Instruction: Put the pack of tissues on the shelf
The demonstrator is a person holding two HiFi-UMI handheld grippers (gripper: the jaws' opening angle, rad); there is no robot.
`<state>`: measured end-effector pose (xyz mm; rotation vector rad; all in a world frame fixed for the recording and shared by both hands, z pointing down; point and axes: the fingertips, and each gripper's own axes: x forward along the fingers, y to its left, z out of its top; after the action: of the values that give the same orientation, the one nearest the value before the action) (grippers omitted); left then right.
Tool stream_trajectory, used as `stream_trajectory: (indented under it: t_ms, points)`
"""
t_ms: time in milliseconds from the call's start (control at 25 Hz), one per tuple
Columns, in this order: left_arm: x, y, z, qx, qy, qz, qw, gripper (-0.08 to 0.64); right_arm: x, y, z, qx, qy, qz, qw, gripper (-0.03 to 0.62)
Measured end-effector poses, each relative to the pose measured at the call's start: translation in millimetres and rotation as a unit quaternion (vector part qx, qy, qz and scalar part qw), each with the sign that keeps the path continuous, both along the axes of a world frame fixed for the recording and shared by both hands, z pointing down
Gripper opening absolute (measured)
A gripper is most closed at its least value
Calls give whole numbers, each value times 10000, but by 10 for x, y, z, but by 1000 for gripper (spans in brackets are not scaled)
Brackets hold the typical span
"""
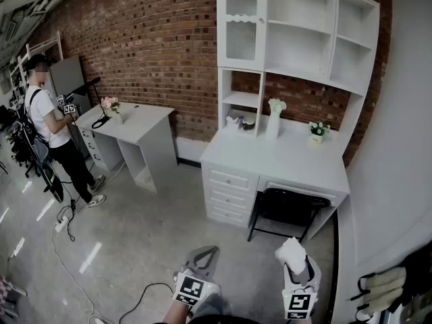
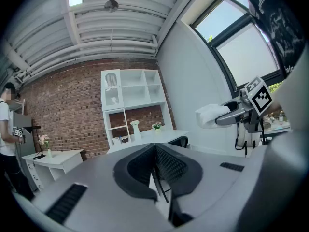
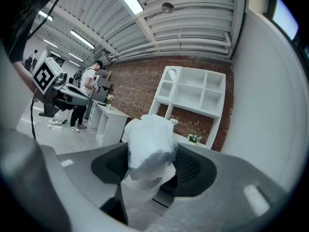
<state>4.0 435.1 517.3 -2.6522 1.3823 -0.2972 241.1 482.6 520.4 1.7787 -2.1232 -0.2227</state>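
Note:
My right gripper (image 1: pixel 297 265) is shut on the pack of tissues (image 1: pixel 291 250), a soft white packet that sticks up beyond the jaws. In the right gripper view the pack of tissues (image 3: pixel 147 137) fills the gap between the dark pads (image 3: pixel 190 166). My left gripper (image 1: pixel 205 252) hangs beside it, low in the head view, shut with nothing in it; its jaws meet at the tip (image 2: pixel 154 146). The white shelf unit (image 1: pixel 297 32) stands against the brick wall, well ahead of both grippers, on a white desk (image 1: pixel 283 160).
A black chair (image 1: pixel 287 208) is tucked under the desk. A white vase (image 1: pixel 273 120) and a small plant (image 1: pixel 317 132) stand on the desktop. A second white desk (image 1: pixel 131 123) and a person (image 1: pixel 50 133) are at the left. Cables (image 1: pixel 67 248) lie on the floor.

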Motion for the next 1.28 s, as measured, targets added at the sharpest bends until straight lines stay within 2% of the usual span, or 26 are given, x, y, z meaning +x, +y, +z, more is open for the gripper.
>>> stream_trajectory:
  t_ms: [520,680,920,1280]
  points:
    - [-103,-241,-108,219,-104,55,9997,11,-55,-294,-150,219,17,6,9998,265]
    - [-136,-364,-69,242,-217,18,9995,11,-59,-436,-160,244,227,-39,9994,265]
    - [-120,-623,-85,171,-87,105,9998,11,-108,-742,-184,203,75,35,9998,265]
    - [-238,-1335,-174,255,128,90,9996,11,-315,-1415,-192,58,-26,64,10000,264]
